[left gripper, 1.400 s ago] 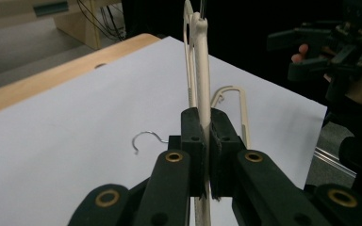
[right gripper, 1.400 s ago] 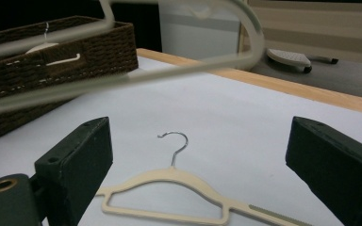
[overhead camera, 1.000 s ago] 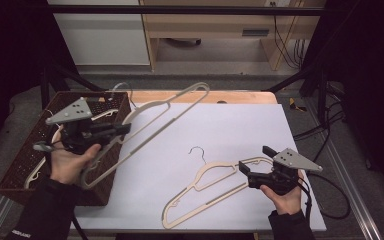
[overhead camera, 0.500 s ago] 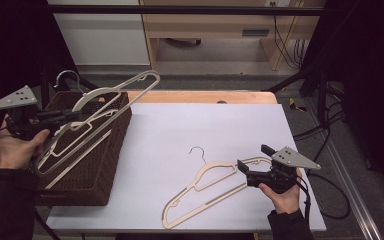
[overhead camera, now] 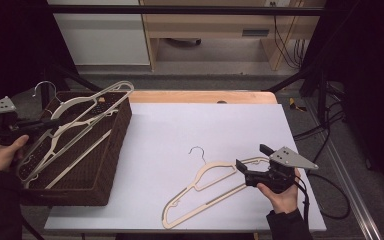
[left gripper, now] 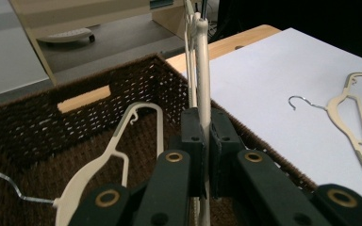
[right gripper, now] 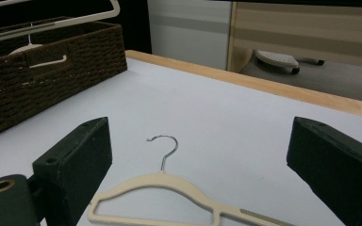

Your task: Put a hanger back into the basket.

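Observation:
My left gripper (overhead camera: 54,122) is shut on the lower bar of a cream hanger (overhead camera: 87,102), holding it tilted over the brown wicker basket (overhead camera: 124,125). In the left gripper view the pads (left gripper: 192,136) pinch that hanger (left gripper: 202,61) edge-on above the basket (left gripper: 37,117), where another cream hanger (left gripper: 113,155) lies inside. A second cream hanger with a metal hook (overhead camera: 205,187) lies flat on the white table. My right gripper (overhead camera: 252,159) rests at its right end, open. Between its wide jaws the right gripper view shows this hanger (right gripper: 169,183) untouched.
The white table sheet (overhead camera: 205,125) has a wooden strip (overhead camera: 200,96) along its far edge. The basket takes up the table's left side. Cables (overhead camera: 325,130) hang off the right edge. A cabinet and a shelf stand on the floor beyond.
My left gripper carried its hanger leftward and lower, from above the table's left part to over the basket. The right gripper and the hanger on the table kept still.

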A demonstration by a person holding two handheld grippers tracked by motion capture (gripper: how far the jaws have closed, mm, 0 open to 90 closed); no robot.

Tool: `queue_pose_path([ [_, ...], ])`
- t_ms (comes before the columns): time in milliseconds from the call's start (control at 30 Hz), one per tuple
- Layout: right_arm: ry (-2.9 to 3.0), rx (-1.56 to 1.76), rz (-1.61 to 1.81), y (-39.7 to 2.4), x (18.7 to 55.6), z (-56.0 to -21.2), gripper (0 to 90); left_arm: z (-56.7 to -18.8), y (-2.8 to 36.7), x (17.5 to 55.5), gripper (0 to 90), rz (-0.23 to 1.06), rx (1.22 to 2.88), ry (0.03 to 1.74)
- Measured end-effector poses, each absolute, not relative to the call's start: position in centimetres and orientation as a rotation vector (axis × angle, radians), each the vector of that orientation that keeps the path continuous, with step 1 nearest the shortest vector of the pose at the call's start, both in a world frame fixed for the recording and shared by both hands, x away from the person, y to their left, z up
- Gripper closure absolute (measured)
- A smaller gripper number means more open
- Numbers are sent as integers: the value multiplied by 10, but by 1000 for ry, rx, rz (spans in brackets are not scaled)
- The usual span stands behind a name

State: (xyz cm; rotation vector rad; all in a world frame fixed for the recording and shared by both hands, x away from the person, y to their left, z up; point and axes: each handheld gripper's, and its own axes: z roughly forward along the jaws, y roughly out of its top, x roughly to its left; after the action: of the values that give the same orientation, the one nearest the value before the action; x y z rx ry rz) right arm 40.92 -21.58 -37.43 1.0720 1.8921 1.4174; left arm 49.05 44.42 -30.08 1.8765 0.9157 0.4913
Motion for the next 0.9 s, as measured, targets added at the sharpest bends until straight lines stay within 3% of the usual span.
queue_pose_path([
  [567, 1920, 1081, 1388, -212, 412, -379, 71, -326, 480, 486, 864, 444, 1867, 998],
  [900, 1928, 1080, 1384, -212, 411, -379, 71, -348, 462, 494, 862, 410, 1925, 1068],
])
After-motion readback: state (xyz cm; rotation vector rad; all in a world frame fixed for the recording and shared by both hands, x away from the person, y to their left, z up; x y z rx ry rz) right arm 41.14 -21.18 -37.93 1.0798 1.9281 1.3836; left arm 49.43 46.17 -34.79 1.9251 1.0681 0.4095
